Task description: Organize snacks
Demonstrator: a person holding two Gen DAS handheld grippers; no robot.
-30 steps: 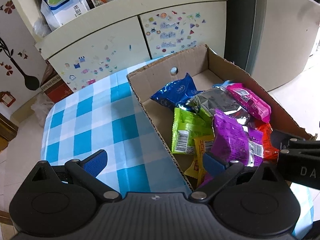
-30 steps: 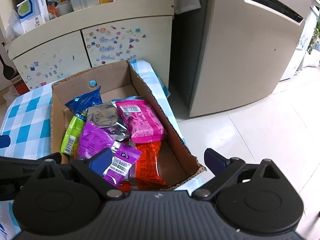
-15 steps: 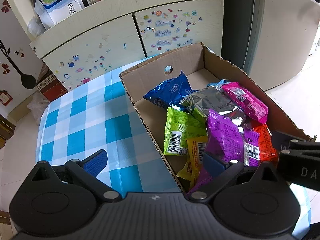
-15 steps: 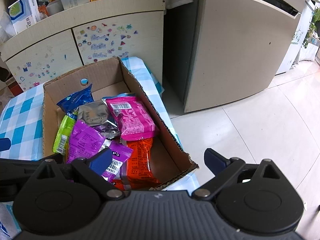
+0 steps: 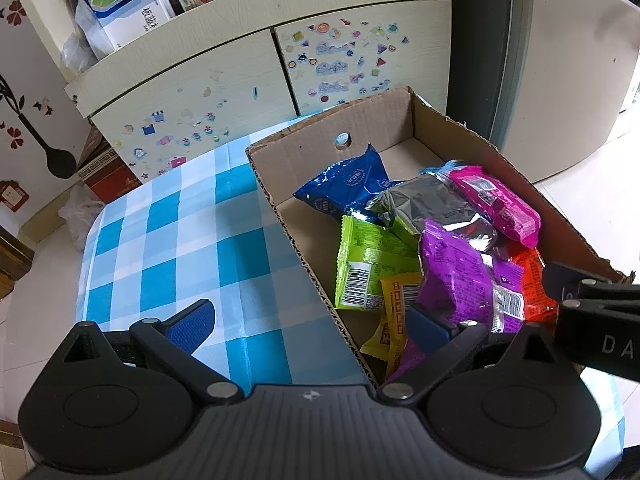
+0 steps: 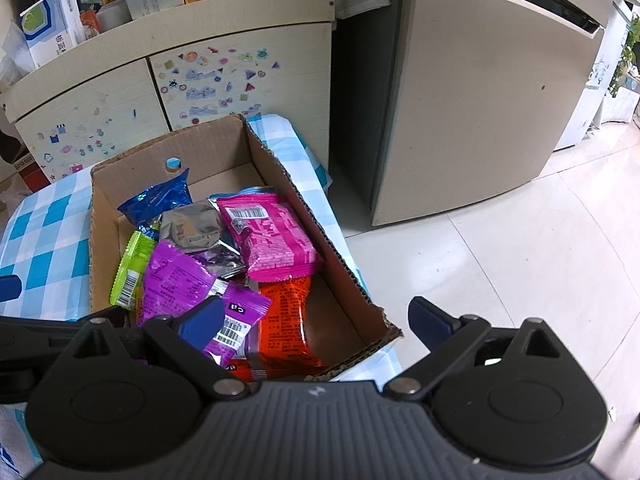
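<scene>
From the left wrist view my left claw [image 5: 308,326] is spread wide and holds nothing, one blue pad over the blue-and-white checked bench [image 5: 168,240], the other low inside the cardboard box [image 5: 288,216]. The box sits on the right part of the bench, open at the top, one round hole in its far wall. Snacks all lie inside it; I count eight packets showing: one blue packet [image 5: 348,190] at the far left, one green packet [image 5: 368,268] with a barcode, one yellow packet [image 5: 394,312] partly buried, one silver packet [image 5: 432,208], two purple ones, the large purple packet [image 5: 452,276] on top and a smaller one under it, one pink packet [image 5: 496,204], one orange packet [image 5: 532,280] against the right wall. More may lie under the heap; I cannot tell. Right wrist view: my right claw [image 6: 316,320] is also spread and empty, its left pad above the purple packets, its right pad out past the box's near corner above the tiled floor [image 6: 500,248]. The near end of the orange packet is cut off by the claw body.
</scene>
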